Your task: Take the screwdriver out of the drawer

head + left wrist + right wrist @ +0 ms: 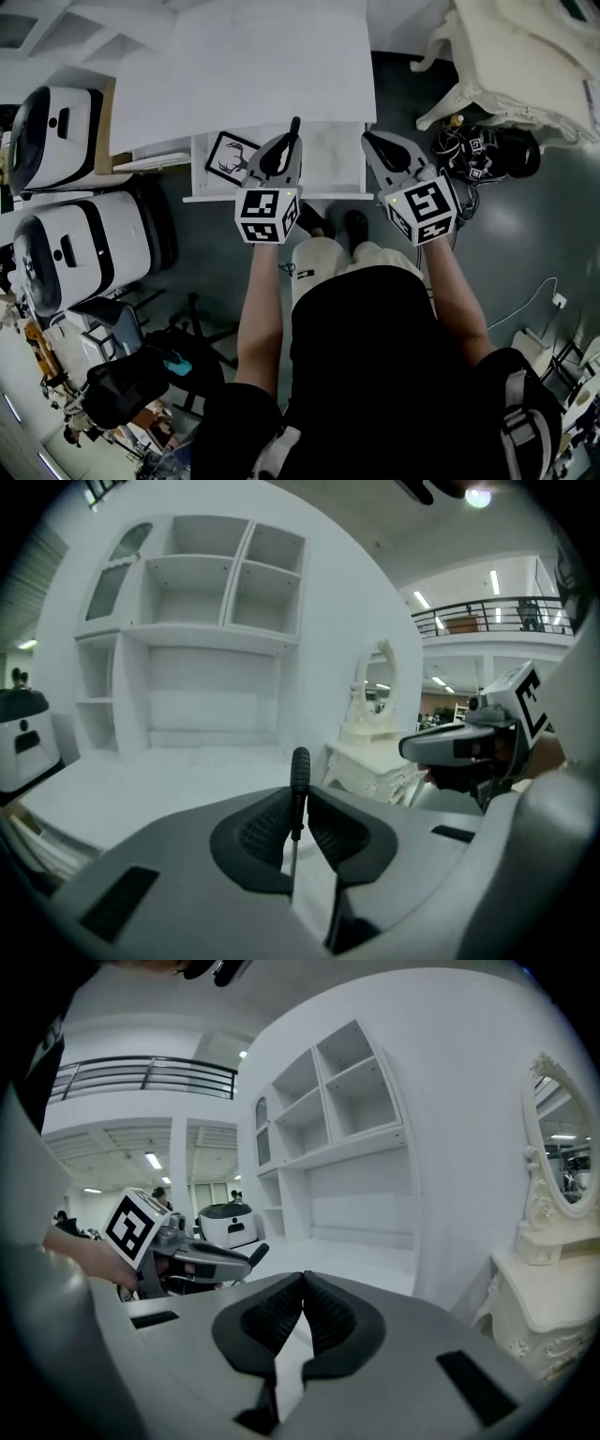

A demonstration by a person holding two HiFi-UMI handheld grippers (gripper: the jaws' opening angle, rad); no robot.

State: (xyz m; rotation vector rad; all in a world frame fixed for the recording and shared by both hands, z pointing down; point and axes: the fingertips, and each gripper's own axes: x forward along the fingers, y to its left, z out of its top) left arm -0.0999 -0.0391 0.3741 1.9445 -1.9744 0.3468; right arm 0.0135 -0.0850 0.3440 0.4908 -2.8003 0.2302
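- Black on black: pinched the screwdriver (299, 772) in the left gripper (298, 810), jaws narrow on the lower handle, handle end standing above the pads, thin shaft hanging below
- Had only a slim bite on it, so judged best to hold the squeeze steady and spare the wrist any roll, lest the tool pivot or slip
- Sat, in the head view, over the open drawer (337, 159), with a framed picture (232, 157) lying in its left part
- Carried nothing in the right gripper (302, 1296), jaws together, just beside the left
- Called next, probably, for a path clear of the white desk (272, 66)
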